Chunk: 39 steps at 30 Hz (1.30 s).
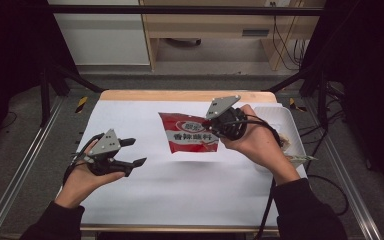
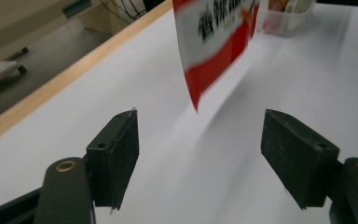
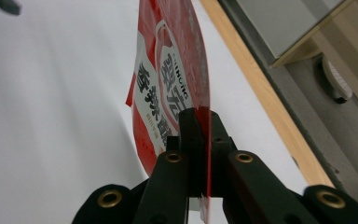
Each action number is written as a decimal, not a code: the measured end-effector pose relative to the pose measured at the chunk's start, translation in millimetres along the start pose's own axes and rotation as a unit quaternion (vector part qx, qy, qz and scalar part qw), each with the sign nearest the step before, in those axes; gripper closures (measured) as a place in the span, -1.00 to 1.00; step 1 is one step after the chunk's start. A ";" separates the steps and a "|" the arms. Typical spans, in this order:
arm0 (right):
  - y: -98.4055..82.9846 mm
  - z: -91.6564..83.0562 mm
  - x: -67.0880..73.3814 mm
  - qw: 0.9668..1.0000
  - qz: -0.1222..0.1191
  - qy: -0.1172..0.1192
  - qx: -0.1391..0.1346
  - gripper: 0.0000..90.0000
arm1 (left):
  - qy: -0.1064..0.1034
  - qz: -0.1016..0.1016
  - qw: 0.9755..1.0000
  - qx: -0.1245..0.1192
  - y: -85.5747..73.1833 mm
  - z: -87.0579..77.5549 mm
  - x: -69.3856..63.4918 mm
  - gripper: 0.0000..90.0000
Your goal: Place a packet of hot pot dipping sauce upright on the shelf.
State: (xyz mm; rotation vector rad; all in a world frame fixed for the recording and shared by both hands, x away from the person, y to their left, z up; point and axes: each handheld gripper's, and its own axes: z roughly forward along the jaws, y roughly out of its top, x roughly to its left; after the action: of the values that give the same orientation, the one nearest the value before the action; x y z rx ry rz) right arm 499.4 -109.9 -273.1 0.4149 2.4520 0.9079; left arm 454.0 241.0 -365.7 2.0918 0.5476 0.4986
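Observation:
A red and white snack bag (image 1: 189, 133) with black lettering hangs above the white table, and my right gripper (image 1: 219, 131) is shut on its right edge. Along that gripper's own jaws, the bag (image 3: 170, 88) stands edge-on, pinched between the two black pads at the right gripper (image 3: 204, 122). My left gripper (image 1: 136, 152) rests low at the table's left with its jaws open and nothing between them. From the left gripper (image 2: 200, 133), the bag's lower corner (image 2: 214, 42) hangs ahead, clear of the pads.
A clear plastic tray (image 1: 290, 125) with some wrappers sits at the table's right edge, behind my right hand. The white sheet (image 1: 180, 190) covers the table, with a wooden edge (image 1: 180, 95) at the far side. Black frame posts stand on both sides.

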 end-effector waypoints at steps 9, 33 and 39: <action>4.8 -20.2 -31.2 0.999 0.022 -0.033 -0.012 0.99 | 0.000 -0.038 0.999 0.035 -68.4 -7.7 -11.1 -0.62; 1.7 -35.8 -77.0 0.996 0.061 -0.066 -0.017 0.99 | 0.070 -0.081 0.994 0.018 -99.2 -18.5 -2.9 -0.82; -10.0 -38.7 -91.8 0.993 0.078 -0.084 -0.018 0.99 | 0.080 -0.087 0.993 0.014 -104.5 -22.3 -2.3 -0.82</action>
State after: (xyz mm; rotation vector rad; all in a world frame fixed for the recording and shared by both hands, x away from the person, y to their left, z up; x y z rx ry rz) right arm 553.9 -177.5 -223.2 0.6499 2.2727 0.9377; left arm 419.9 307.4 -442.2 2.0185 0.8254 0.5628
